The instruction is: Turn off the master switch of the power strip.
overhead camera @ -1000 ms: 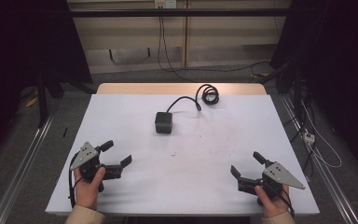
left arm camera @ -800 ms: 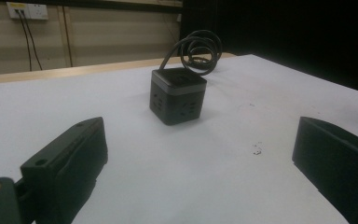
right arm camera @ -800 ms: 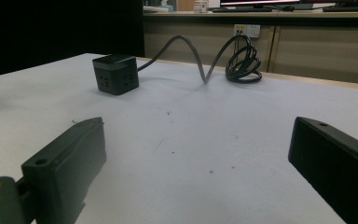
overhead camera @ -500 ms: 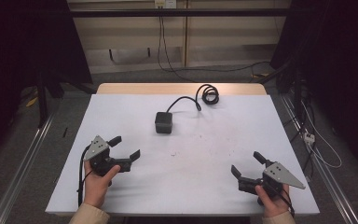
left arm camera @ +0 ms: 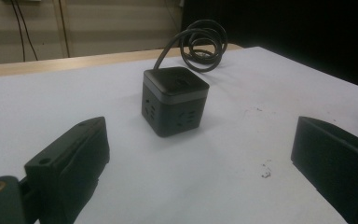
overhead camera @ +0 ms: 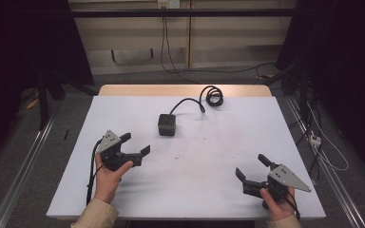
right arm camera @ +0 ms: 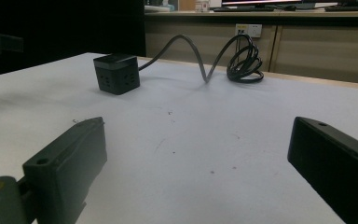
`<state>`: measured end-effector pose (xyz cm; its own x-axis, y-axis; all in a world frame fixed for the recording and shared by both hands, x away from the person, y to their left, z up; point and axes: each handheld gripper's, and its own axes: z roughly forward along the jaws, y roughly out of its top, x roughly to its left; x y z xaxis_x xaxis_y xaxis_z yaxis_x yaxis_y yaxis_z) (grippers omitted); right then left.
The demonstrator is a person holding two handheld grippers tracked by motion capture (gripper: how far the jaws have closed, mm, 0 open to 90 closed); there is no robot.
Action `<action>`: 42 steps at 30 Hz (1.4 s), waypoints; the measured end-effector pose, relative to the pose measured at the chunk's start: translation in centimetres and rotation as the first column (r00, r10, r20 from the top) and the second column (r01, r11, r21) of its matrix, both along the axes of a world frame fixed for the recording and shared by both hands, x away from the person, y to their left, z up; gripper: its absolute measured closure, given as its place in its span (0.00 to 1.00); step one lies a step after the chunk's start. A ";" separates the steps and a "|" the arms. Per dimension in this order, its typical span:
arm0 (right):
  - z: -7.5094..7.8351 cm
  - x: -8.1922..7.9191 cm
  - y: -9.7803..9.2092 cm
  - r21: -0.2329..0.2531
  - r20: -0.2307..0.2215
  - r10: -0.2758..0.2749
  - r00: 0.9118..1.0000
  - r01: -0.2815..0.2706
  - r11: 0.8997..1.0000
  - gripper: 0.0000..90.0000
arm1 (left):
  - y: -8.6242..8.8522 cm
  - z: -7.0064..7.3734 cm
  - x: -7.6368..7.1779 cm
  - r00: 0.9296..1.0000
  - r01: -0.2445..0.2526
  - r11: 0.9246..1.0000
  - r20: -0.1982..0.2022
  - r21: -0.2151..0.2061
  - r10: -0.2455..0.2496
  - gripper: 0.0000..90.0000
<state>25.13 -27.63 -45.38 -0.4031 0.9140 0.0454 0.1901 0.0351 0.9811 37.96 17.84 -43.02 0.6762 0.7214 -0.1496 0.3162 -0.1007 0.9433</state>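
Left hand-held gripper [overhead camera: 134,144] jaws wide apart; right hand-held gripper [overhead camera: 252,167] likewise.

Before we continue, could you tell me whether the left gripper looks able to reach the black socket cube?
Probably yes: the left gripper is open and aimed at the socket cube, with bare table between them.

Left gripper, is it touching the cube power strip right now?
No, the left gripper is open, with bare table between it and the cube power strip.
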 end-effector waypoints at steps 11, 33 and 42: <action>0.0 0.0 -0.1 0.005 -0.001 -0.002 1.000 0.002 1.000 0.05 | -1.3 0.0 1.6 1.000 -0.002 1.000 -0.025 0.009 0.002 0.07; 0.1 0.0 -0.1 0.002 0.003 0.000 1.000 0.000 1.000 0.05 | -3.6 0.0 3.7 0.999 0.013 0.999 -0.052 0.046 -0.011 0.07; 0.1 0.0 -0.1 -0.001 0.001 -0.001 1.000 0.001 1.000 0.05 | -3.9 0.3 4.2 0.998 0.007 0.999 -0.065 0.046 -0.004 0.06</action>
